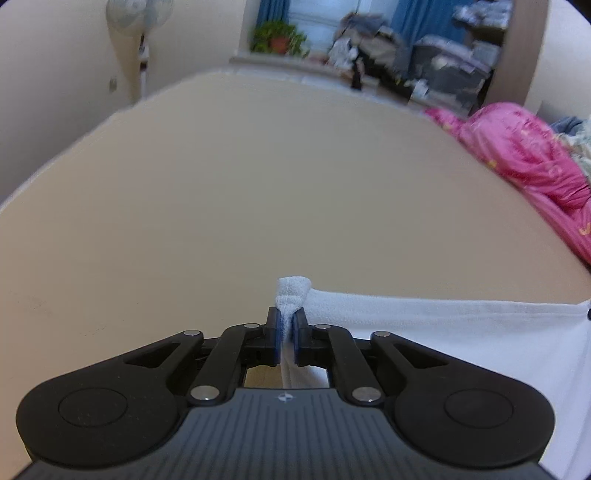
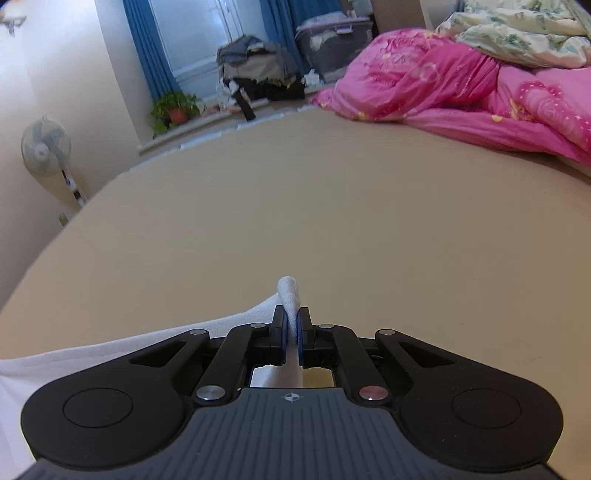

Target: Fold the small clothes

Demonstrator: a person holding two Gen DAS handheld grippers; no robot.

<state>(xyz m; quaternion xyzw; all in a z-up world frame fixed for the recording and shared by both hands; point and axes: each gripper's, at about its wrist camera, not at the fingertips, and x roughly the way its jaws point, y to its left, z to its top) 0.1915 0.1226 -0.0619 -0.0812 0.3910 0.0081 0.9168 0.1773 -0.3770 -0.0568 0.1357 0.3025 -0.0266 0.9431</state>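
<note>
While you hold both grippers low over the bed (image 1: pixel 258 177), each one is clamped on a corner of the same white cloth (image 1: pixel 443 332). Left gripper (image 1: pixel 287 321): blue pads pinched on a bunched corner, a tuft of terry fabric sticking up past the fingertips; cloth runs off to the right of that view, its top edge pulled into a fairly straight line toward the frame's border. Right gripper (image 2: pixel 291 323): pads tight on the opposite corner, a narrow roll of fabric poking up between them; cloth trails away to the left and down under the gripper body. Between the two views, the cloth spans from one gripper to the other, near edge of the tan sheet, far part of the bed bare. Pink quilt (image 2: pixel 461 92) heaped at the far right side of the bed, a pale floral blanket (image 2: pixel 517 33) on top of it. Beyond the bed: windowsill with a potted plant (image 2: pixel 177 109), blue curtains (image 2: pixel 147 48), a pile of clothes (image 2: pixel 258 70). Fan (image 2: pixel 46 147) stands at the left wall. Background blurred in the left view.
</note>
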